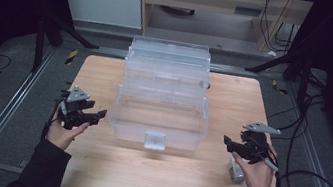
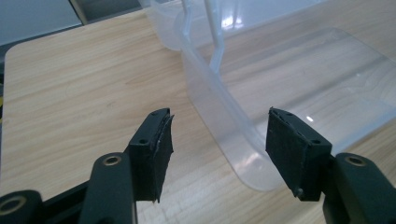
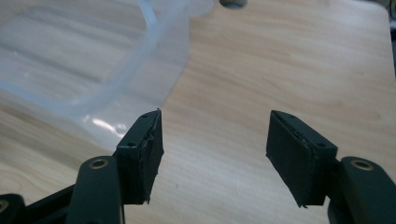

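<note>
A clear plastic box [image 1: 164, 90] with stepped fold-out trays stands open in the middle of the wooden table [image 1: 141, 175]; a small latch [image 1: 154, 140] sits on its near wall. Just left of the box's near corner, my left gripper [image 1: 98, 115] is open and holds nothing. In the left gripper view the gripper [image 2: 217, 128] has the box's rounded corner [image 2: 233, 140] ahead of its spread jaws. My right gripper [image 1: 227, 142] is open and holds nothing, a short way right of the box. In the right gripper view that gripper [image 3: 215, 128] faces bare wood, with the box wall [image 3: 107, 79] at upper left.
A small silvery cylinder [image 1: 235, 172] lies on the table next to the right hand. Cables [image 1: 303, 176] trail off the table's right side. Metal rails [image 1: 4, 113] run along the floor on the left. Shelving [image 1: 203, 8] stands beyond the far edge.
</note>
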`<action>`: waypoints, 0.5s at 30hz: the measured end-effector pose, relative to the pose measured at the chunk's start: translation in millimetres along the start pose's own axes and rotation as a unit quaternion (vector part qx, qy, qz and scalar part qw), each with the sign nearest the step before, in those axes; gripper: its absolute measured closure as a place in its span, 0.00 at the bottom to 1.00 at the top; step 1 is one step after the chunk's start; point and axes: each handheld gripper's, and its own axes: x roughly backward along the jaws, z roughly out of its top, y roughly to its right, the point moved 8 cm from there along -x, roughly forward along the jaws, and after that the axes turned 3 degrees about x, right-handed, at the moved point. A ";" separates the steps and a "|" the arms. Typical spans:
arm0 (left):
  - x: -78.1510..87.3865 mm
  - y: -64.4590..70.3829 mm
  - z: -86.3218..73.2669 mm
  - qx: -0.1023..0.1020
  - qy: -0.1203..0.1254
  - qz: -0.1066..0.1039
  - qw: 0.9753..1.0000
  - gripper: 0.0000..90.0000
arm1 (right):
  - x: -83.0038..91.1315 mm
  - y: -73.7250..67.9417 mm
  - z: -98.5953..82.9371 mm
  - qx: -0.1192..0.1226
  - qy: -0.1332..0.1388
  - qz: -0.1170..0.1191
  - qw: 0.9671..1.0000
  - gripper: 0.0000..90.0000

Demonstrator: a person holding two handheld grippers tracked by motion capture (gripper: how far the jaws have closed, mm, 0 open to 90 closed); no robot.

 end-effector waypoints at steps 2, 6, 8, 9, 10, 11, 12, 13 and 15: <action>-5.4 1.4 4.7 0.004 0.002 -0.004 1.000 0.46 | -2.7 -6.1 9.1 0.004 0.007 0.009 1.000 0.41; -23.6 3.7 9.5 0.013 -0.007 -0.011 1.000 0.49 | -16.0 -25.9 33.2 0.008 0.027 0.041 0.999 0.42; -31.5 5.6 7.5 0.008 -0.016 -0.013 1.000 0.49 | -24.2 -31.9 38.3 0.013 0.028 0.048 0.998 0.43; -31.5 5.6 7.5 0.008 -0.016 -0.013 1.000 0.50 | -24.2 -31.9 38.3 0.013 0.028 0.048 0.998 0.43; -33.9 6.2 6.1 0.001 -0.022 -0.010 1.000 0.50 | -28.4 -34.7 39.8 0.012 0.029 0.052 0.998 0.44; -36.1 7.0 5.3 -0.002 -0.024 -0.013 1.000 0.50 | -37.4 -39.4 40.2 0.012 0.026 0.061 0.998 0.46; -37.6 7.6 4.4 -0.004 -0.028 -0.015 0.999 0.50 | -37.4 -39.4 40.2 0.012 0.026 0.061 0.998 0.46; -38.8 7.8 3.6 -0.004 -0.031 -0.016 0.999 0.52 | -45.7 -41.8 38.4 0.013 0.021 0.060 0.998 0.48; -41.2 7.9 2.6 -0.003 -0.034 -0.017 0.999 0.53 | -48.8 -42.6 37.3 0.014 0.019 0.061 0.998 0.50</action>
